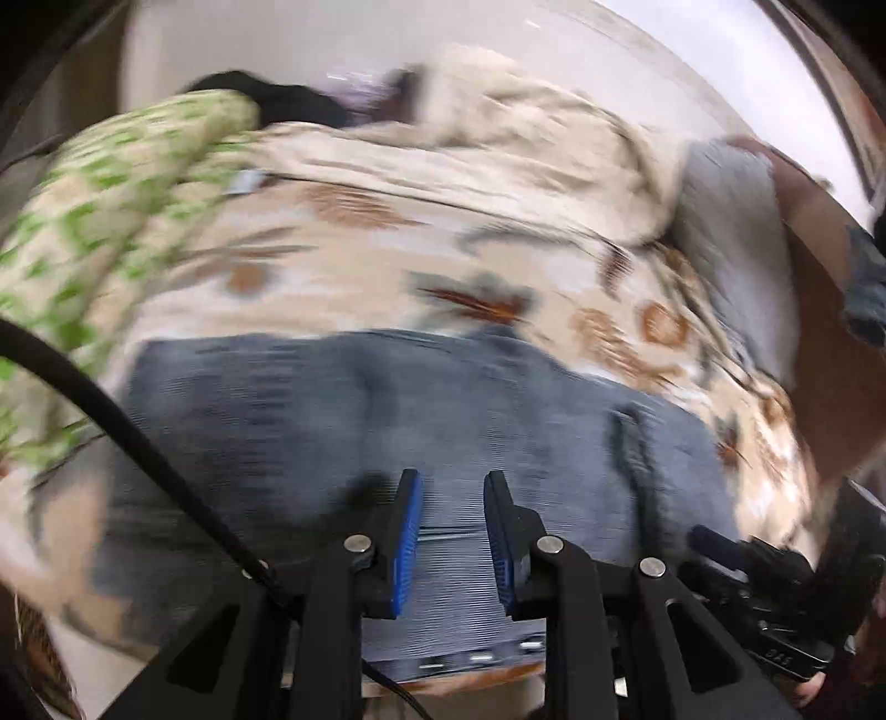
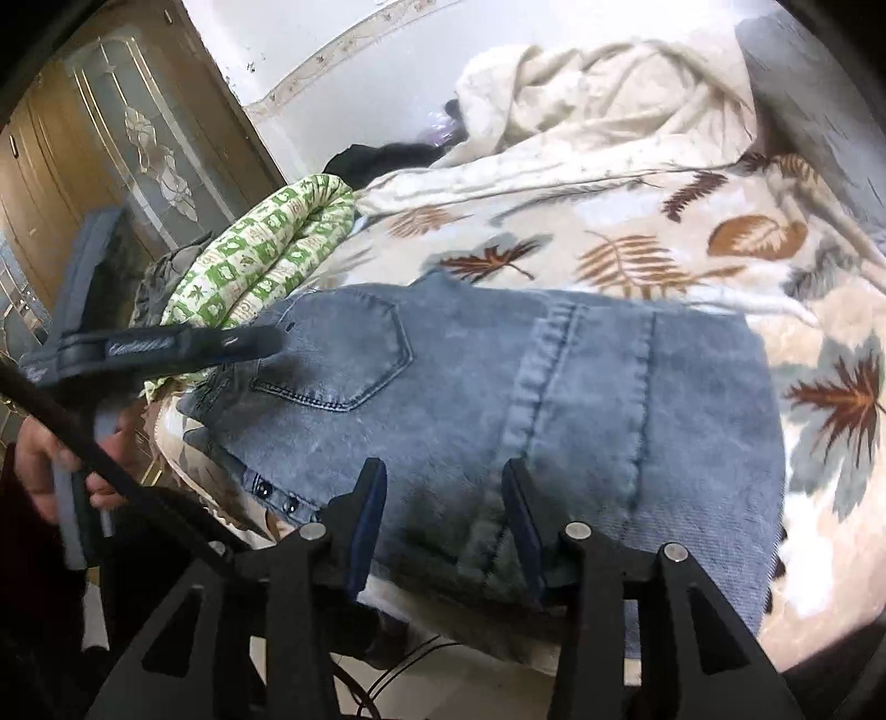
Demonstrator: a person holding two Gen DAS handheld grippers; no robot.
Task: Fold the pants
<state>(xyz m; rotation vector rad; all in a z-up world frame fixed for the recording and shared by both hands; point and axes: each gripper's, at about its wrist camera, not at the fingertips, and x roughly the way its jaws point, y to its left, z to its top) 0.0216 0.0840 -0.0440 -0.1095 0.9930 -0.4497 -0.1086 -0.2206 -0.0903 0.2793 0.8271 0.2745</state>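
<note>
One folded jeans [image 2: 498, 387] on leaf-print blanket [image 2: 692, 249], door [image 2: 138, 138] behind.

A bed [image 2: 692, 238] covered by a cream leaf-print blanket [image 2: 637, 221] stands against a white wall [image 2: 343, 50]. A brown wooden door [image 2: 138, 138] with ornate frosted glass stands left. Pale floor [image 2: 470, 687] shows below.

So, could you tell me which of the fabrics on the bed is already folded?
The jeans, a flat blue denim rectangle; the leaf blanket and green quilt lie rumpled.
</note>
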